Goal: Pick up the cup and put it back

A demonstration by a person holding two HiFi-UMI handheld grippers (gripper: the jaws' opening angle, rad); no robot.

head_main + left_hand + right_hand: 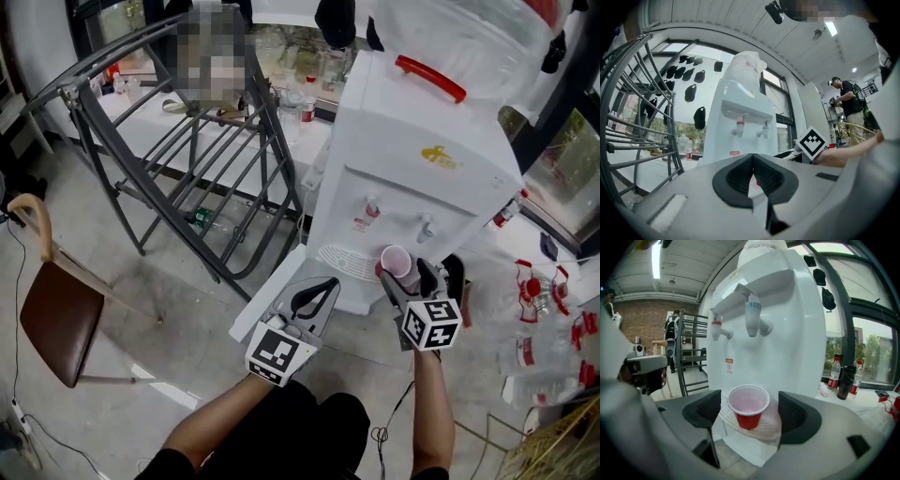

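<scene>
Red plastic, the cup [748,408] stands on the drip tray [765,428] of the water dispenser [412,159], below the 2 taps. It sits upright: mouth up, narrower base down, long axis vertical.

We read the right gripper [409,277] as wide. Its 2 pads flank the cup at mid-height, with a gap on each side and no contact. We judge that this level, centred approach suits a side grasp on the wall below the rim, keeping the cup vertical.

The left gripper [753,176] has its jaws pressed together on nothing. It is held to the side, apart from the cup, which we take as keeping clear of the working gripper.
</scene>
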